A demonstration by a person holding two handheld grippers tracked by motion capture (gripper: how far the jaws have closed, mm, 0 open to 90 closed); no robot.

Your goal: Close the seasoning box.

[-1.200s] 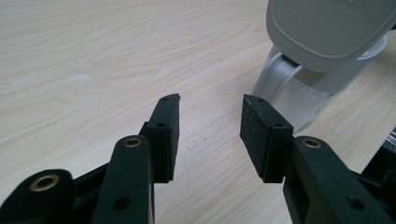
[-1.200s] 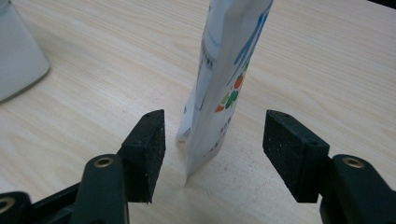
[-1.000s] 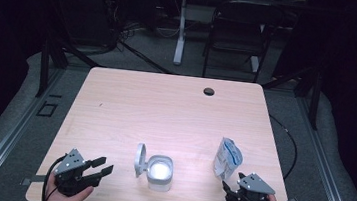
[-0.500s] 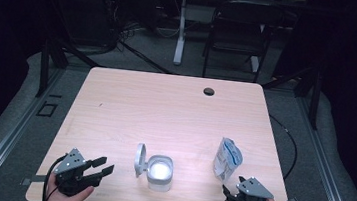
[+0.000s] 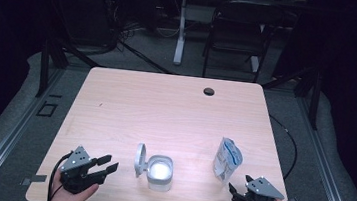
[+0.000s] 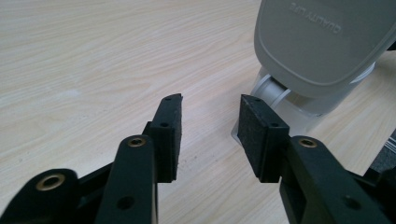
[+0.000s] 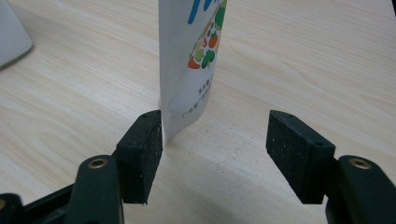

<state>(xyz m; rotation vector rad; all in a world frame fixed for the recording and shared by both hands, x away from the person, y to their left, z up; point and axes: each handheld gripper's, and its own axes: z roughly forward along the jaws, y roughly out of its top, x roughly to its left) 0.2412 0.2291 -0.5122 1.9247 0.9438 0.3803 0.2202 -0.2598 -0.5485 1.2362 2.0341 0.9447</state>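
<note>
A grey container [image 5: 160, 171] with its hinged lid [image 5: 140, 159] standing open sits near the table's front edge. My left gripper [image 5: 109, 163] lies to its left, pointing at it. In the left gripper view the jaws [image 6: 210, 100] are open with bare wood between them; they have just been closing a little, and the lid [image 6: 317, 42] rises just ahead. A white printed pouch [image 5: 227, 158] stands upright at the front right. My right gripper [image 5: 239, 183] is open just in front of it. In the right gripper view the pouch [image 7: 191, 60] stands by the left pad [image 7: 144, 140] of the gripper [image 7: 215, 115].
The light wooden table [image 5: 165, 109] has a small dark grommet hole [image 5: 209, 91] near its far edge. A dark chair [image 5: 236, 36] and cables stand on the floor beyond the table. Metal rails run along the floor at both sides.
</note>
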